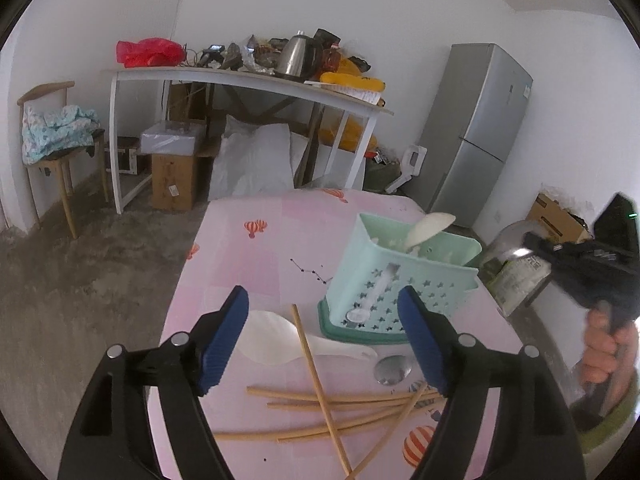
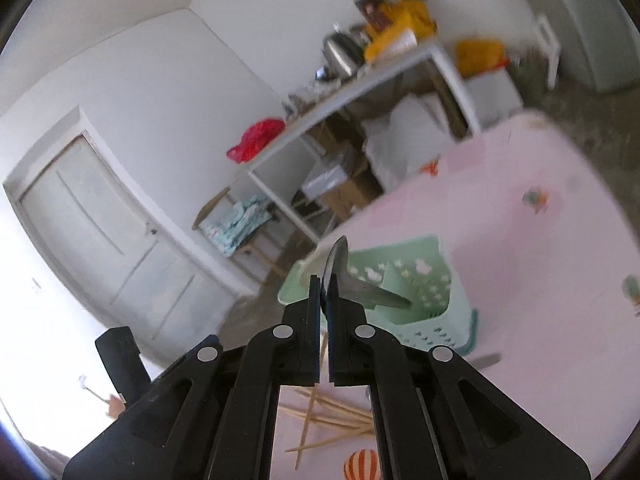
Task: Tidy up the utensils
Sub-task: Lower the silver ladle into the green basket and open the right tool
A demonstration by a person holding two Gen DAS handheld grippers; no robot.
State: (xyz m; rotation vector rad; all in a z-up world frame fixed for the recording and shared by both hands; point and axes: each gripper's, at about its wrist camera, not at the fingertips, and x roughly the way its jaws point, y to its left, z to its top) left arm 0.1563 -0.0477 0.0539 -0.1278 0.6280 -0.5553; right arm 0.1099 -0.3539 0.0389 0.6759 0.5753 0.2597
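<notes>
**Above the basket: steel piece pinched, chopsticks waiting**

Between the fingers of the right gripper (image 2: 323, 284), I am holding a thin steel utensil (image 2: 340, 268). The fingers are closed almost flat on it, with one end standing up past the tips and the other slanting down over the mint-green basket (image 2: 424, 280). It is blurred, so I am not calling it spoon or knife. I am treating it as stiff, light and slick; polished metal could be pivoting in so narrow a pinch, so I am favouring a grip near its middle.

On the pink tabletop (image 1: 248, 248) in front of the basket, the wooden chopsticks (image 1: 320, 400) are lying crossed in a loose heap. They are looking light, rigid and prone to rolling, so I am judging that a single stick taken mid-length should lift cleanly. A white rice paddle (image 1: 268, 340) is lying under one stick, and a round steel piece (image 1: 393, 369) is sitting just beside the basket's base.

The left gripper (image 1: 324, 296) is hanging over this heap, fingers spread wide and holding nothing.
</notes>
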